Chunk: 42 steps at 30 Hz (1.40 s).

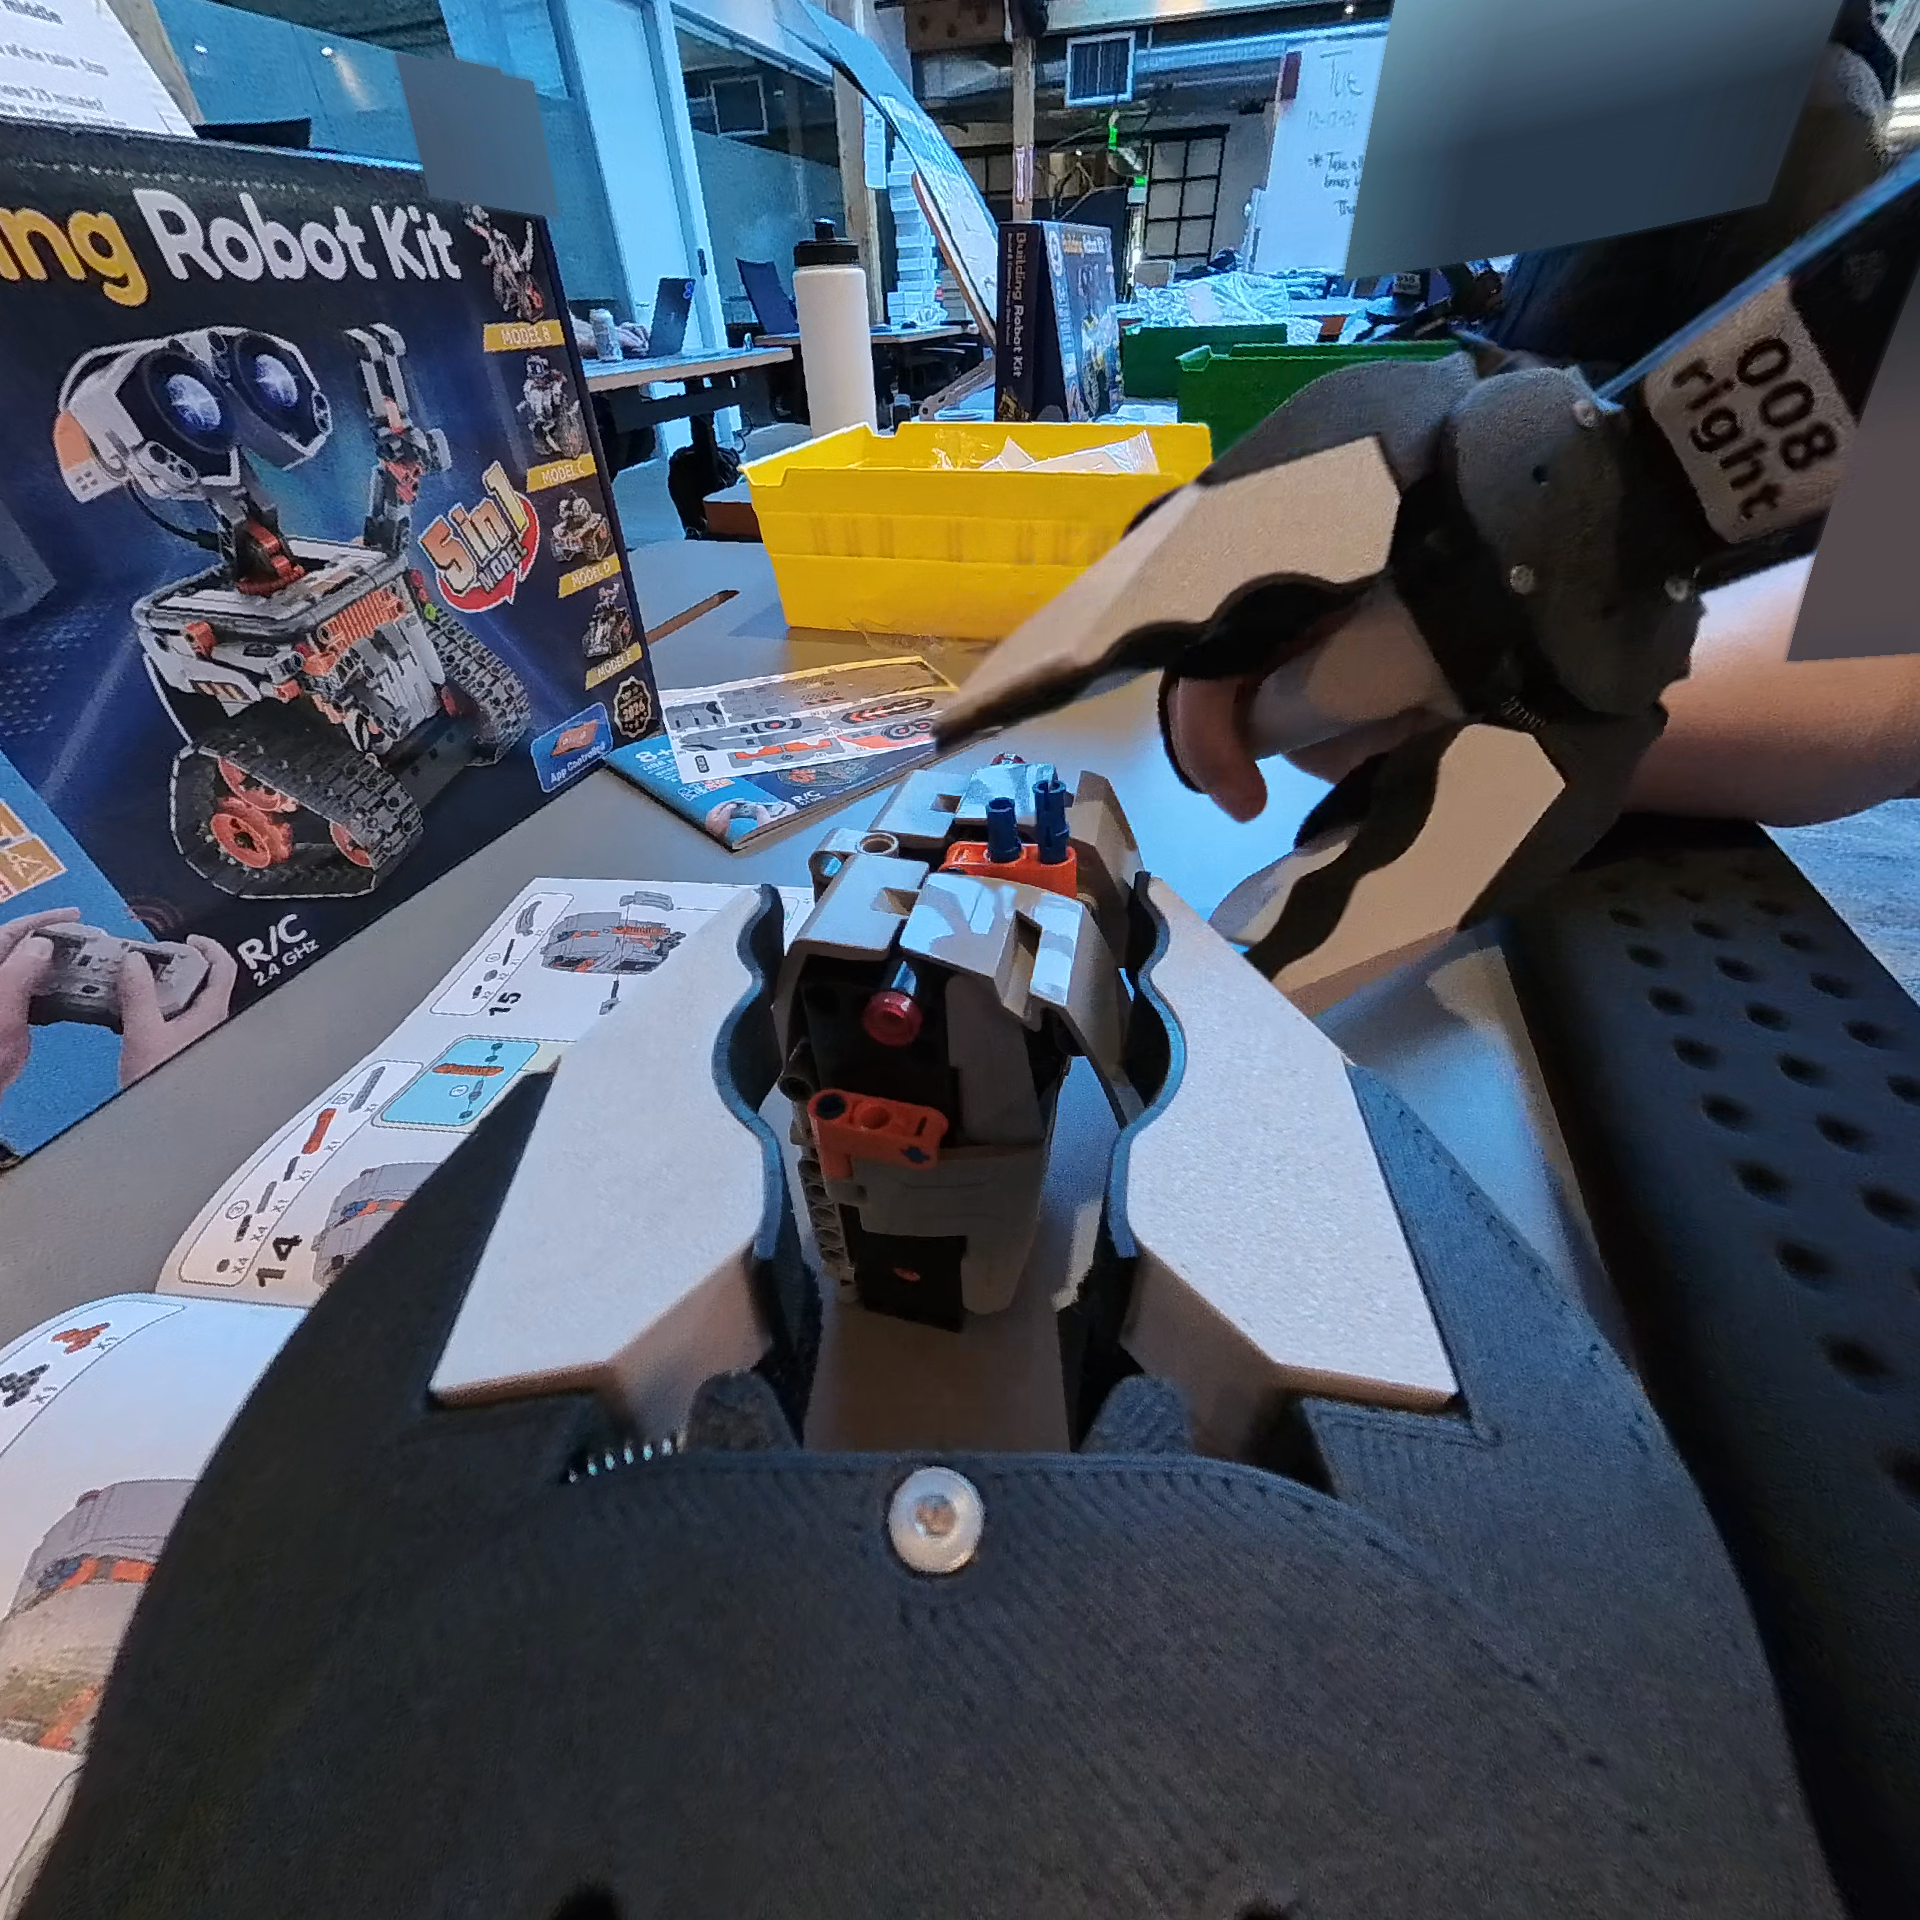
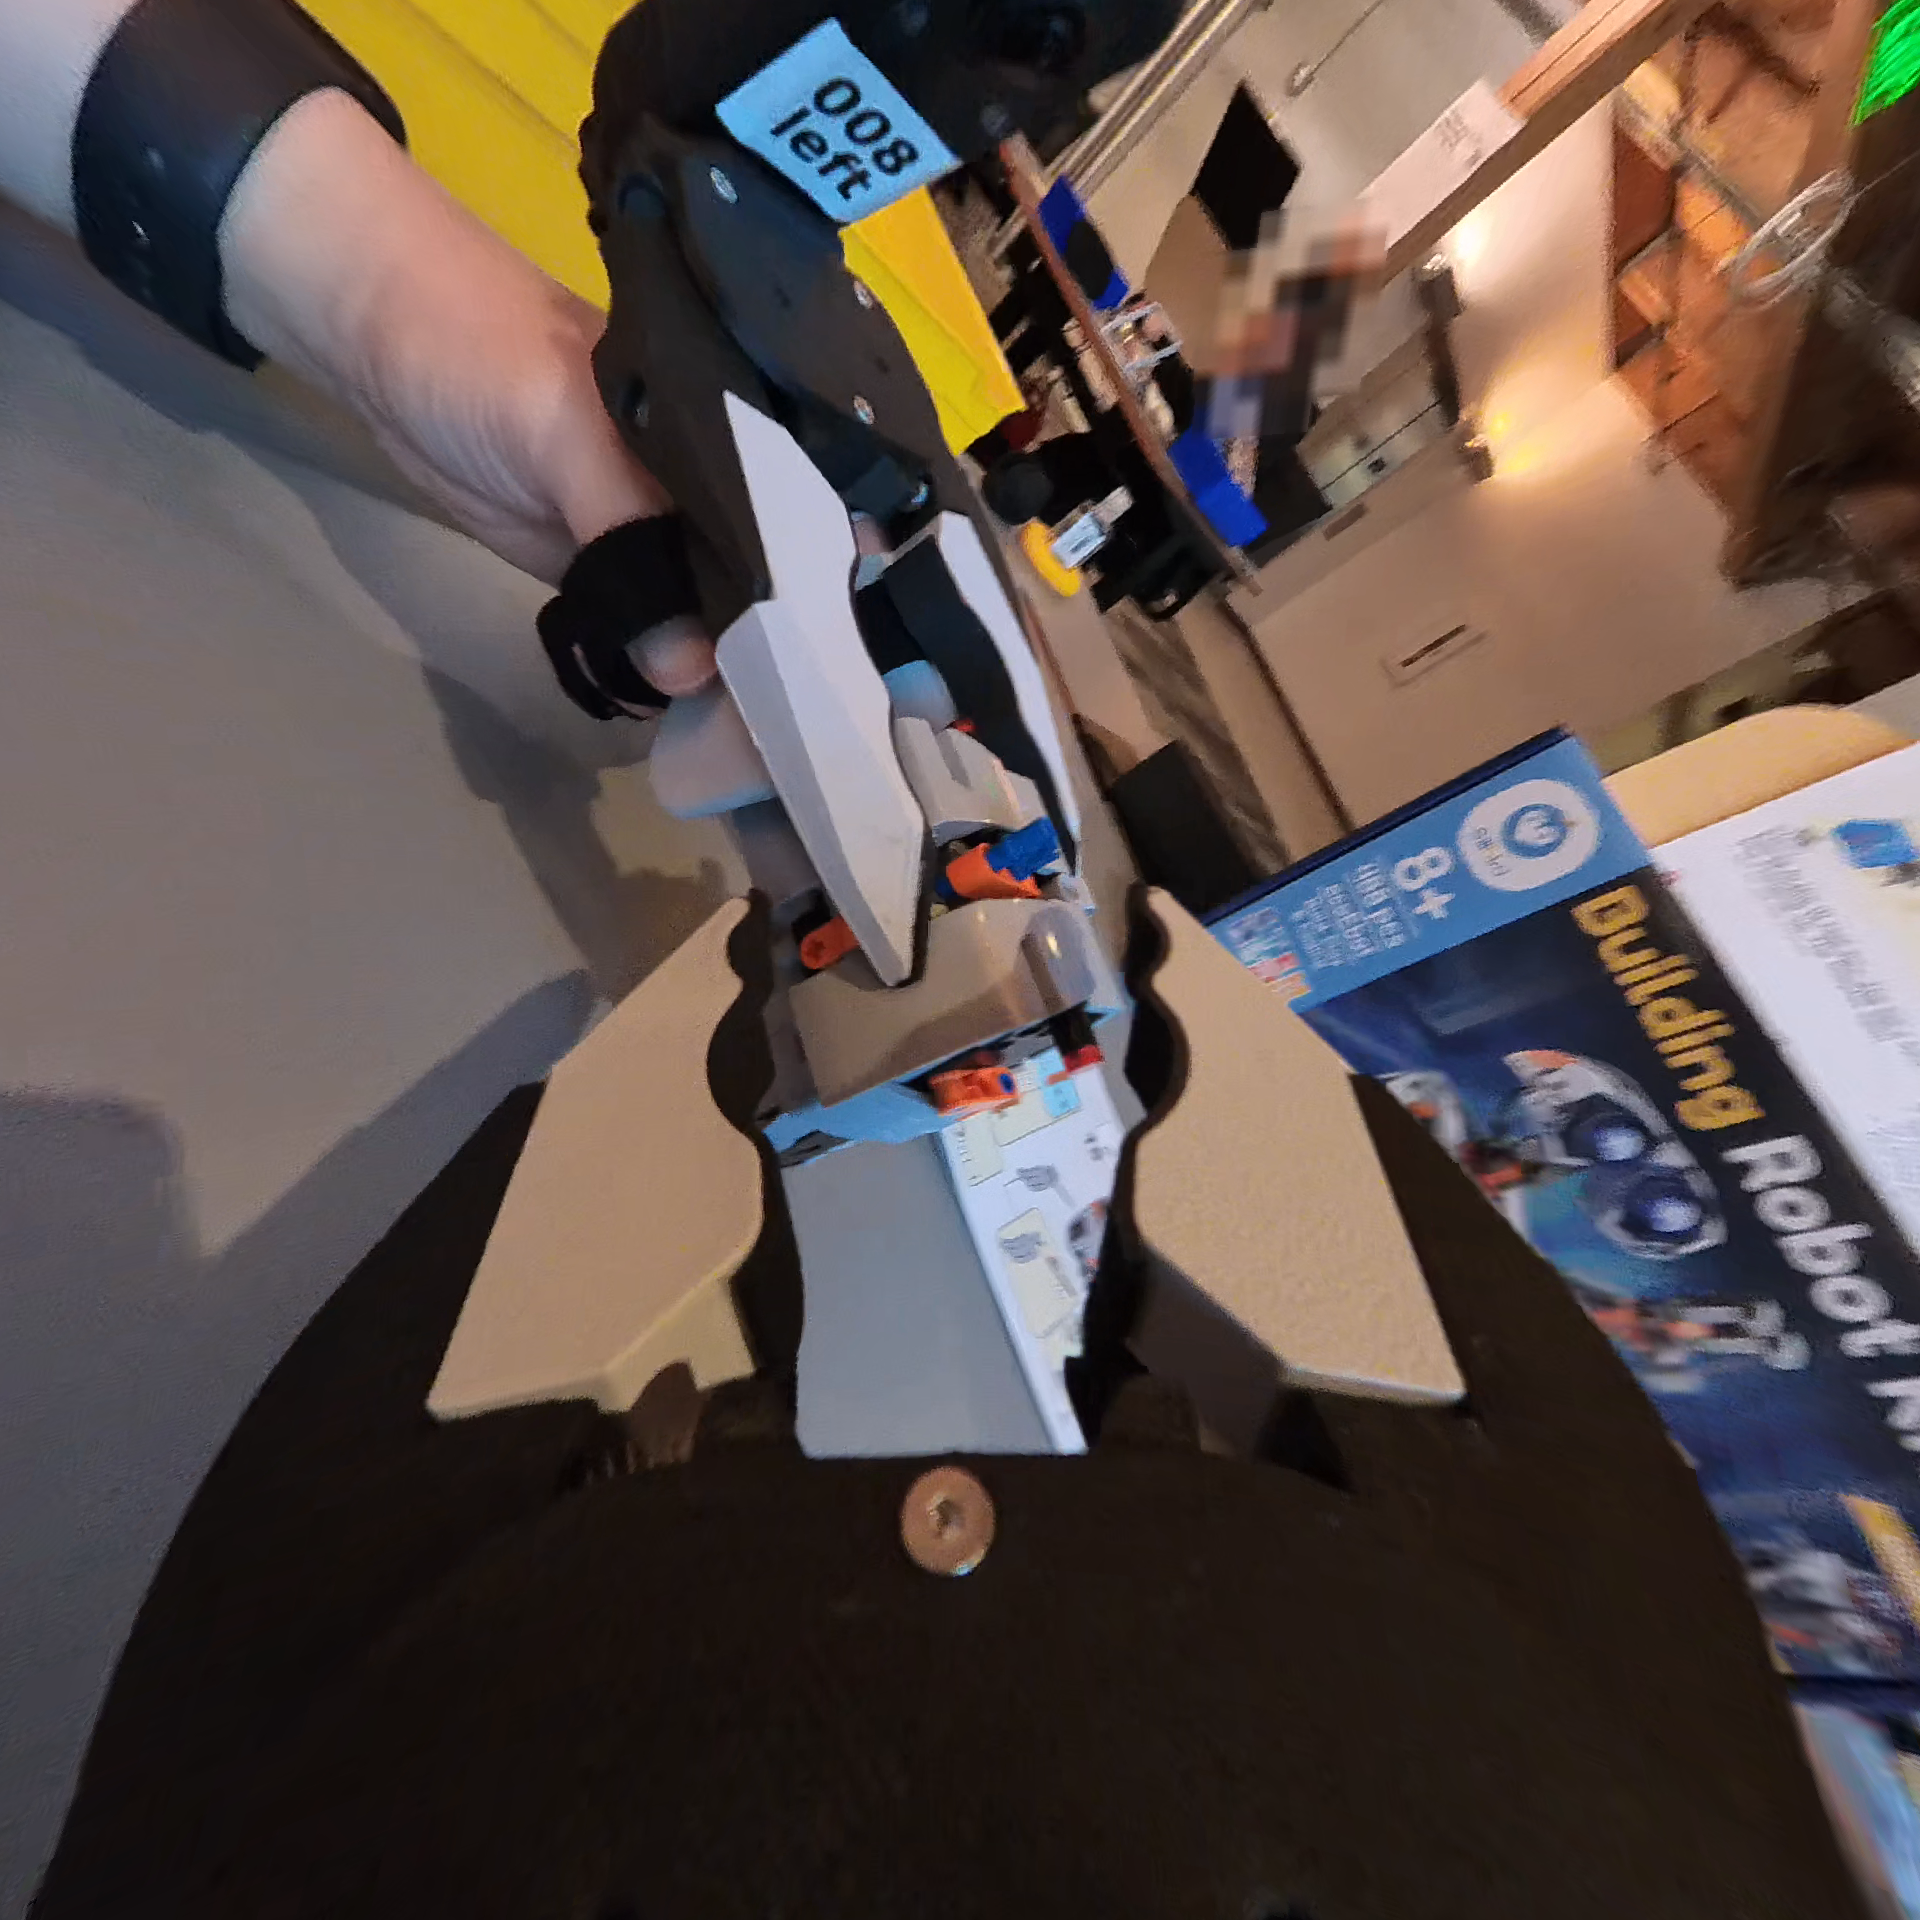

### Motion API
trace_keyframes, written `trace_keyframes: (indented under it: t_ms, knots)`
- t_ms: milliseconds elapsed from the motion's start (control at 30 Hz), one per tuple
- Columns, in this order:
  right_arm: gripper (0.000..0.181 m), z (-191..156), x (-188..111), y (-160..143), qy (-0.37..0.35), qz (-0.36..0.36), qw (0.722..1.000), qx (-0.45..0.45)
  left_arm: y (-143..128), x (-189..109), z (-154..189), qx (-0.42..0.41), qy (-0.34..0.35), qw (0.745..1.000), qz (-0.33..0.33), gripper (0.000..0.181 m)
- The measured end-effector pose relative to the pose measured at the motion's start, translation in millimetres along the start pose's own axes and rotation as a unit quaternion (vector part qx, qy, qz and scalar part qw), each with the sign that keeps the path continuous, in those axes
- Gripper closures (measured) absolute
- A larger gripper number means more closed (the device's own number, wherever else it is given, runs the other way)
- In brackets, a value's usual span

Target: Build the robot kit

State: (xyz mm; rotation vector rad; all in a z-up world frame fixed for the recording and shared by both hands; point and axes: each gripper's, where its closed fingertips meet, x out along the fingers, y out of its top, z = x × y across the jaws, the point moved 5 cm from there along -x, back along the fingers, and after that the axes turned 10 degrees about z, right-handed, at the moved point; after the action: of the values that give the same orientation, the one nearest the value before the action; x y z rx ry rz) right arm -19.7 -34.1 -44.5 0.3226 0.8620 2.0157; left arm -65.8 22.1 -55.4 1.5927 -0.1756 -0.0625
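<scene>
My left gripper (image 1: 951, 904) is shut on a brick-built assembly (image 1: 935, 1039) of grey panels, black beams, orange connectors and two blue pins, held lengthwise above the grey table. My right gripper (image 1: 1091, 831) comes in from the upper right, open, with one finger over the assembly's far end and the other to its right. In the right wrist view my right gripper (image 2: 940, 914) is open with the assembly (image 2: 935, 1008) between its fingertips; I cannot tell if they touch it. The left gripper (image 2: 977, 894) reaches down from above, a hand on its handle.
A robot kit box (image 1: 260, 520) stands at the left, also in the right wrist view (image 2: 1662, 1143). An open instruction booklet (image 1: 416, 1091) lies under the left gripper. A sticker sheet (image 1: 810, 707), yellow bin (image 1: 935, 540) and white bottle (image 1: 831, 343) sit behind. A black perforated surface (image 1: 1714, 1091) is at right. My two grippers' fingertips are within a few centimetres of each other.
</scene>
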Motion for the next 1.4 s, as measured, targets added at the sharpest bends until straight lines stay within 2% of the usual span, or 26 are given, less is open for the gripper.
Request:
trace_keyframes:
  t_ms: [67,167,200,467,533,600,1033,1100,1267,1300,1400]
  knots:
    - [0.118,0.8,-0.4,-2.7,0.004,0.001,0.999,0.035,0.1,-0.2,0.5,0.001,0.001,1.000,-0.001,0.117]
    - [0.126,4.1,-1.6,-4.3,0.001,-0.012,1.000,0.004,0.2,-0.1,0.5,0.001,0.001,1.000,0.000,0.117]
    - [0.133,1.9,-1.1,-3.8,0.014,-0.016,1.000,-0.002,0.1,-0.1,0.4,0.000,0.002,1.000,0.000,0.117]
    - [0.136,2.8,0.3,-3.1,0.013,-0.028,0.999,0.006,-0.1,-0.4,0.3,-0.002,0.010,1.000,0.001,0.118]
    - [0.138,4.3,0.2,-4.5,-0.003,-0.024,1.000,0.019,0.2,-1.3,0.5,-0.006,0.011,1.000,0.004,0.127]
    - [0.139,5.3,-0.1,-5.9,-0.009,-0.025,1.000,0.009,0.1,-1.2,0.6,-0.008,0.012,1.000,0.007,0.127]
    - [0.137,9.9,-0.3,-8.0,0.042,-0.011,0.999,0.000,-1.0,-3.4,-1.6,-0.021,-0.004,1.000,0.022,0.127]
    - [0.124,10.4,1.0,-8.9,0.068,-0.018,0.997,-0.022,-1.1,-3.2,-1.5,-0.019,-0.004,1.000,0.023,0.127]
    - [0.107,15.8,2.8,-16.0,0.110,-0.024,0.993,-0.039,-1.2,-5.0,-6.1,-0.021,-0.006,1.000,0.019,0.127]
    - [0.117,14.2,2.7,-19.2,0.126,-0.033,0.991,-0.041,-1.0,-5.7,-7.8,-0.025,-0.006,0.999,0.019,0.127]
    - [0.120,16.0,5.8,-20.3,0.129,-0.030,0.990,-0.041,0.2,-5.9,-14.1,-0.060,-0.008,0.998,0.021,0.128]
